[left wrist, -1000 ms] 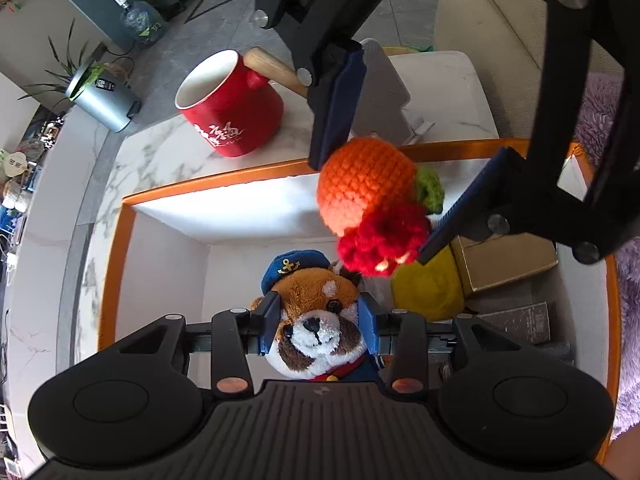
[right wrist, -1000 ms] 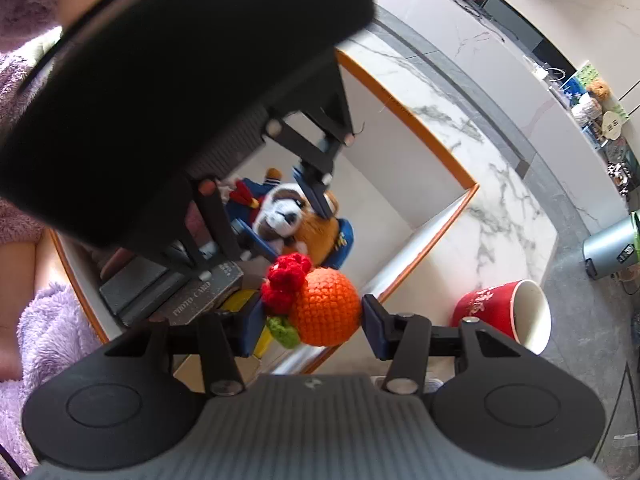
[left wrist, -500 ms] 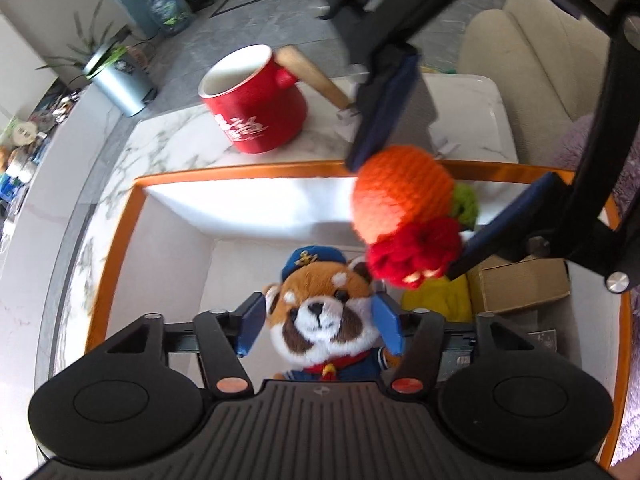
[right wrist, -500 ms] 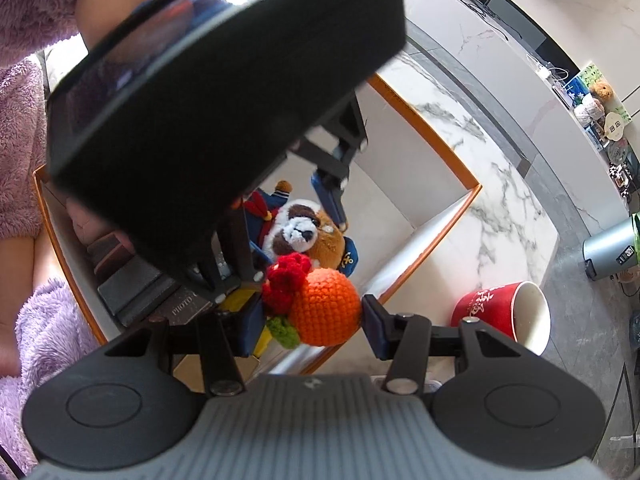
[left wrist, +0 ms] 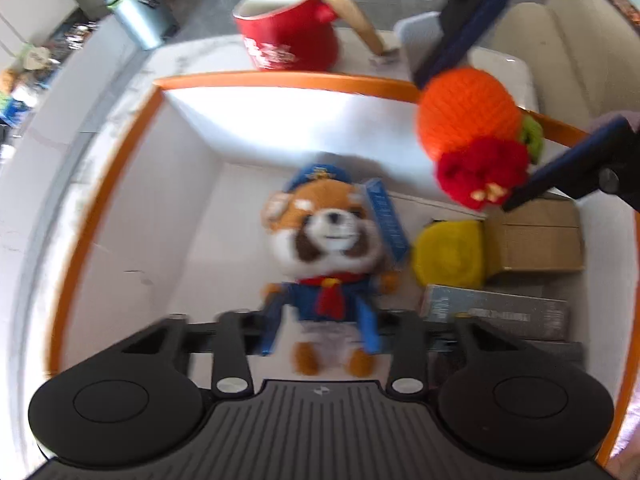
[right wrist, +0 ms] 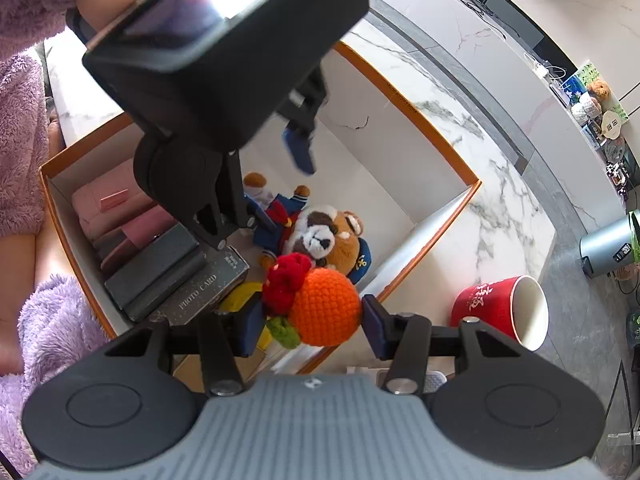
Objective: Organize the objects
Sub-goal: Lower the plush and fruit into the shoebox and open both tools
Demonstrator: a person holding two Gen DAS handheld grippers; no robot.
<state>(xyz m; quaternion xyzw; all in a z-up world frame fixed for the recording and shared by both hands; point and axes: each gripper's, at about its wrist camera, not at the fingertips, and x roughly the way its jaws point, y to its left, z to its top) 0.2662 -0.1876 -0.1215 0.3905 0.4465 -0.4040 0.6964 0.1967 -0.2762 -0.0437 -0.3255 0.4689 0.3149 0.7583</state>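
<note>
A red panda plush [left wrist: 324,236] in a blue uniform lies on the floor of the white box with an orange rim [left wrist: 280,79]. My left gripper [left wrist: 320,330] hovers over its legs. The jaws are closing and the pads do not press on the plush. In the right wrist view the left gripper [right wrist: 280,190] hangs above the plush [right wrist: 320,236]. My right gripper [right wrist: 312,324] is shut on a crochet orange [right wrist: 324,312] with a red flower and green leaf. It holds this orange [left wrist: 468,116] over the box's far right corner.
In the box's right side lie a yellow item [left wrist: 448,256], a cardboard box [left wrist: 536,240], a dark photo card box [right wrist: 200,292] and pink wallets [right wrist: 108,204]. A red mug [left wrist: 288,36] with a wooden handle stands on the marble top beyond the box. A purple fleece sleeve [right wrist: 24,80] is at the left.
The left gripper let go of the plush's head, opened wide, drew back and rolled; the plush now lies free in the box. The right gripper and the orange kept still.
</note>
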